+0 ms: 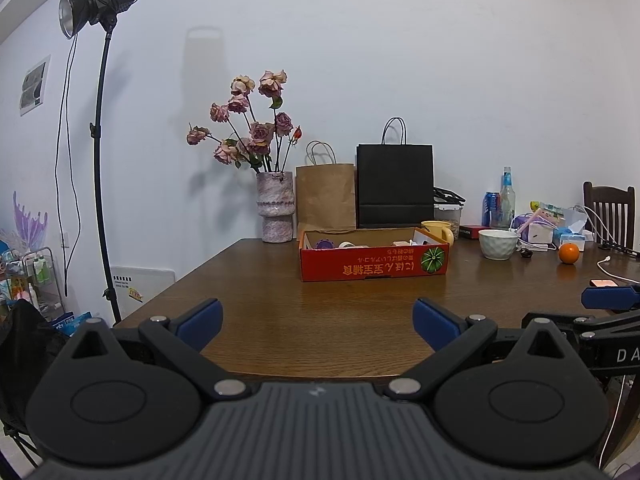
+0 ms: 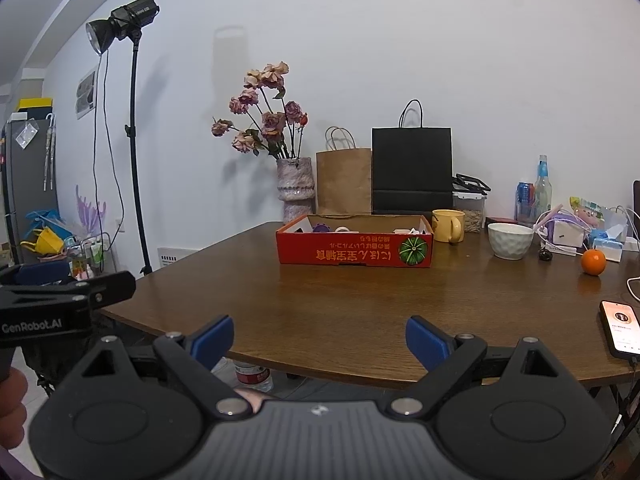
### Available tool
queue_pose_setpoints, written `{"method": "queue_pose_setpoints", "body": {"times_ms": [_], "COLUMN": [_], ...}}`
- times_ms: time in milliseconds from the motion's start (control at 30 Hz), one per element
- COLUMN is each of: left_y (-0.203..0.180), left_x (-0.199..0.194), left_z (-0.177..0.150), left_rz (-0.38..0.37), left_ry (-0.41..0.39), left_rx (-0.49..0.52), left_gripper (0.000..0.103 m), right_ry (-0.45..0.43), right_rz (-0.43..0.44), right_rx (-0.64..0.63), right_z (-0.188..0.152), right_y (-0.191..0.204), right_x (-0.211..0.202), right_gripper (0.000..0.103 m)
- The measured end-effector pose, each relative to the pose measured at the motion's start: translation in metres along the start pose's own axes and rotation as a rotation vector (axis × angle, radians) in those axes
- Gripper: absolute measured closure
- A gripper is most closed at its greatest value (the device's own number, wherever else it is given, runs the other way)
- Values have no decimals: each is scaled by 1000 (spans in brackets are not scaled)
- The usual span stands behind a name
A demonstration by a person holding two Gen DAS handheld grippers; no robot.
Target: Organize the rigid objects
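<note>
Nearest the cameras, both claws hang released over the near edge of the brown wooden worktop (image 1: 248, 280), holding nothing. The left claw (image 1: 318, 322) has its blue-padded fingers (image 1: 200, 320) spread wide above bare wood, and the right claw (image 2: 320, 338) is spread the same way, level with the left one; each shows at the margin of the other's view. A phone (image 2: 620, 328) with a lit screen lies face up at the worktop's near right edge, just beside the right claw.

Further in, near the middle of the worktop, stands a shallow red cardboard box (image 1: 374, 266) printed with a green pumpkin and upside-down lettering. The rigid objects sit inside it: a purple toothed piece (image 2: 322, 228) towards its left, a white ring-shaped item (image 1: 347, 244) next to that, and more pale pieces to the right, too small to identify.

To the right of the box are a yellow mug (image 2: 448, 225), a white dimpled bowl (image 2: 510, 240), a small dark object, and an orange (image 2: 593, 262), each apart from the others. Behind these lie bottles, a drinks can and packets in a jumble.

At the far edge, against the white wall, stand a mottled vase of dried roses (image 1: 276, 210), a brown paper bag (image 1: 326, 198) and a black paper bag (image 1: 395, 186), side by side. A studio light on a tall stand (image 1: 100, 160) rises off the worktop's left.
</note>
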State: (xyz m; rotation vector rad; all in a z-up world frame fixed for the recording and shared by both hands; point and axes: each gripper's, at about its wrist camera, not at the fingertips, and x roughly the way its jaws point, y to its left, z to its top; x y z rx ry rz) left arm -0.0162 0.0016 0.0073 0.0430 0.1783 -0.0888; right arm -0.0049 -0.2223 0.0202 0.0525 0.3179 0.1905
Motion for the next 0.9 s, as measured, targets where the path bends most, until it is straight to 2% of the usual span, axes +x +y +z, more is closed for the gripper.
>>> {"method": "queue_pose_setpoints", "body": {"times_ms": [433,533,900], "left_y": [1,1,5], "left_x": [0,0,1], "left_z": [0,0,2], "left_rz": [1,1,-6], "left_ry": [-1,-1,4], "left_rx": [0,0,-2], "left_gripper": [0,0,0], "right_ry": [-1,-2,-1], "right_rz": [-3,9,10], "right_rx": [1,2,0], "right_z": [-1,0,-2], "right_y": [0,-1,1], "right_x": [2,2,2], "right_gripper": [9,1,1]}}
